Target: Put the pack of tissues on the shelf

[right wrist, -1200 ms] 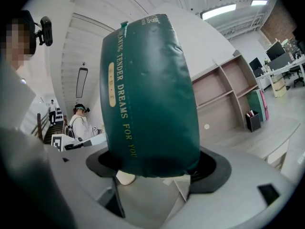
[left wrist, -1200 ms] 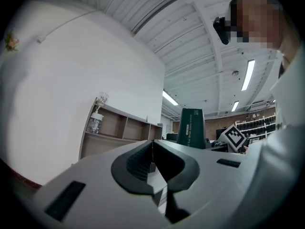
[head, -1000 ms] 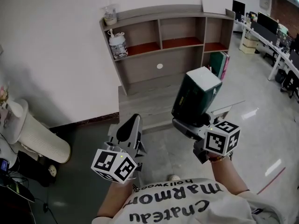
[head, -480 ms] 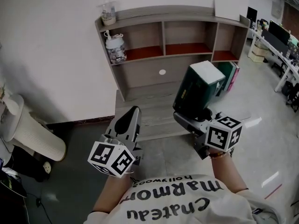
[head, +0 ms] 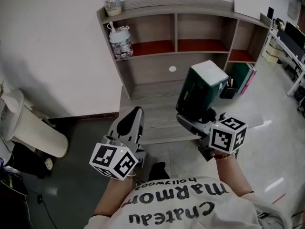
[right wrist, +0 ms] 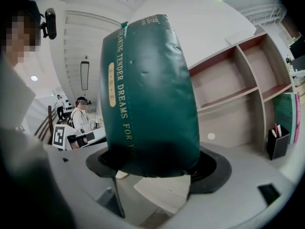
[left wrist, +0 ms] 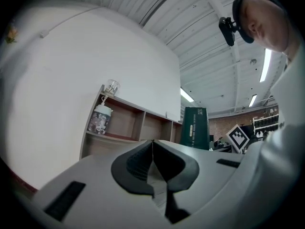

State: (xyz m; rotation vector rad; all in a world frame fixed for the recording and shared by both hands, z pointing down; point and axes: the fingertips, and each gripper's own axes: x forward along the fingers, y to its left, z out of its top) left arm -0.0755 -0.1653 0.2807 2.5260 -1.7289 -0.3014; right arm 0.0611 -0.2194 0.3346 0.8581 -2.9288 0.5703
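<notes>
Well, the right gripper (head: 196, 119) is clamped on the lower end of the dark green pack of tissues (head: 201, 90), which stands upright with a slight tilt, its white end uppermost. The right gripper view shows both jaws pressed into the soft wrapper of the pack (right wrist: 147, 94), with gold lettering running up one side. The pack hangs in the air in front of the grey wooden shelf unit (head: 200, 4), touching no board of it (in the head view it lies over the unit's low front ledge and right-hand part).

The left gripper (head: 133, 117) is held lower and to the left, pointing toward the shelf unit. Its jaws meet tip to tip with nothing between them, as the left gripper view shows (left wrist: 152, 144).

The upper row of the shelf unit has three compartments with reddish floors. A clear bottle with a white cap (head: 120, 42) stands in the left one, and a small glass jar (head: 112, 4) sits on the top board at its left end. A black pen holder (head: 228, 90) stands in the lower right compartment.
</notes>
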